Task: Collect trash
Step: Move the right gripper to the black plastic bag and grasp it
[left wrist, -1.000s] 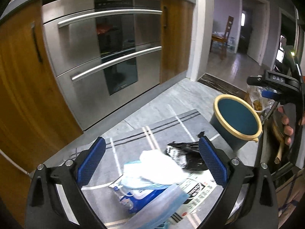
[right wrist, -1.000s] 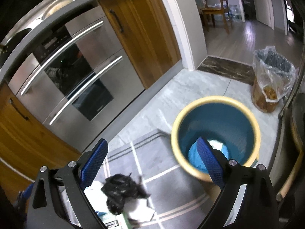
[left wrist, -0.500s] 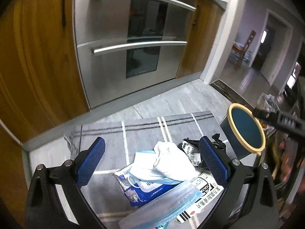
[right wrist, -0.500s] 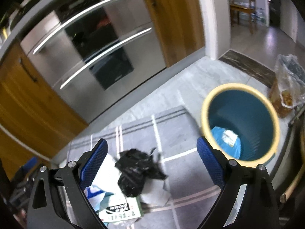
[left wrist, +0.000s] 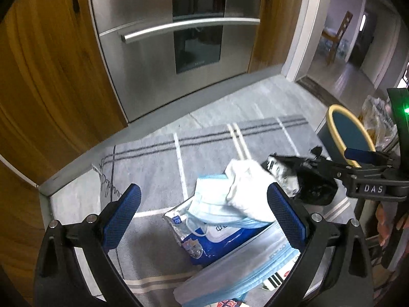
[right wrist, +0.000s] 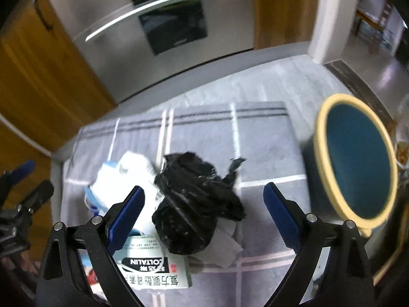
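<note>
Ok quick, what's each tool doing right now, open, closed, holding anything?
Left tool: open, empty, over the face masks.
Right tool: open, empty, around the black bag, not gripping it.

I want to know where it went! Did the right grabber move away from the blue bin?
Yes. The right gripper swung left off the blue bin, now at the view's right edge, to frame the black bag.

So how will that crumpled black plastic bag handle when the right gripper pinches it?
The black plastic bag looks crumpled and thin, so probably floppy and light. Its glossy film may slip. The open right gripper should likely pinch a thick fold.
</note>
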The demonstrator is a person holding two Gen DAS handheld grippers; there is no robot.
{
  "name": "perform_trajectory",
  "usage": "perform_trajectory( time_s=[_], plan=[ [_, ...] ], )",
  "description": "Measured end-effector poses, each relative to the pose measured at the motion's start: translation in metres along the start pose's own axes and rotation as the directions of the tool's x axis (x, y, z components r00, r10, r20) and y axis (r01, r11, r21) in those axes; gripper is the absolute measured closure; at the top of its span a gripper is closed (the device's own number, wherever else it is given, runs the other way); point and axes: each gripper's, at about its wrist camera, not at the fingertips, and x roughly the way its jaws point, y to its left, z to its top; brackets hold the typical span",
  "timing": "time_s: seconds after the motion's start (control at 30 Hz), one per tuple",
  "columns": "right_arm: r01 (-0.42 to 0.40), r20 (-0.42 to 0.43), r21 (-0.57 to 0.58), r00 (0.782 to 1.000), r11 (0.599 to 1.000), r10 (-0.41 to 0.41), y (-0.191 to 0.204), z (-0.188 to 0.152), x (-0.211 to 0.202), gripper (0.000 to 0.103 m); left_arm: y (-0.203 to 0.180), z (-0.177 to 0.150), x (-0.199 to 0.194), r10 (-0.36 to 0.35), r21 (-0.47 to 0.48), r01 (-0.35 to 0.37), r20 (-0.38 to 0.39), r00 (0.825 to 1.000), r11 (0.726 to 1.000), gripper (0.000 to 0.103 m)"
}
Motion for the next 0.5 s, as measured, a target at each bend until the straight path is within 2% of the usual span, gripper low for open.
perform_trajectory(
  time_s=[0.07, 0.27, 0.33, 0.5],
  plan=[
    [0.003, -0.008, -0.045, 1.000, 0.999, -0.003, 0.006, 0.000, 0.006, 0.013, 0.000, -0.001, 0.005, -0.006, -0.008, 0.006, -0.022, 1.000, 1.000, 0.006],
    [0.042, -0.076, -0.162, 0.996, 0.986, -0.055, 0.018, -0.003, 0.031, 0.037, -0.005, -0.002, 0.015, -0.015, 0.005, 0.015, -0.044, 0.999, 1.000, 0.006],
    [0.040, -0.090, -0.176, 0.994, 0.984, -0.057, 0.019, -0.005, 0.035, 0.048, -0.007, -0.003, 0.021, -0.013, 0.016, 0.014, -0.054, 0.998, 1.000, 0.006],
    [0.002, -0.121, -0.150, 0.993, 0.989, -0.020, 0.013, -0.005, 0.033, 0.059, -0.018, -0.006, 0.034, 0.000, 0.063, 0.005, -0.075, 0.997, 0.998, 0.006]
  ],
)
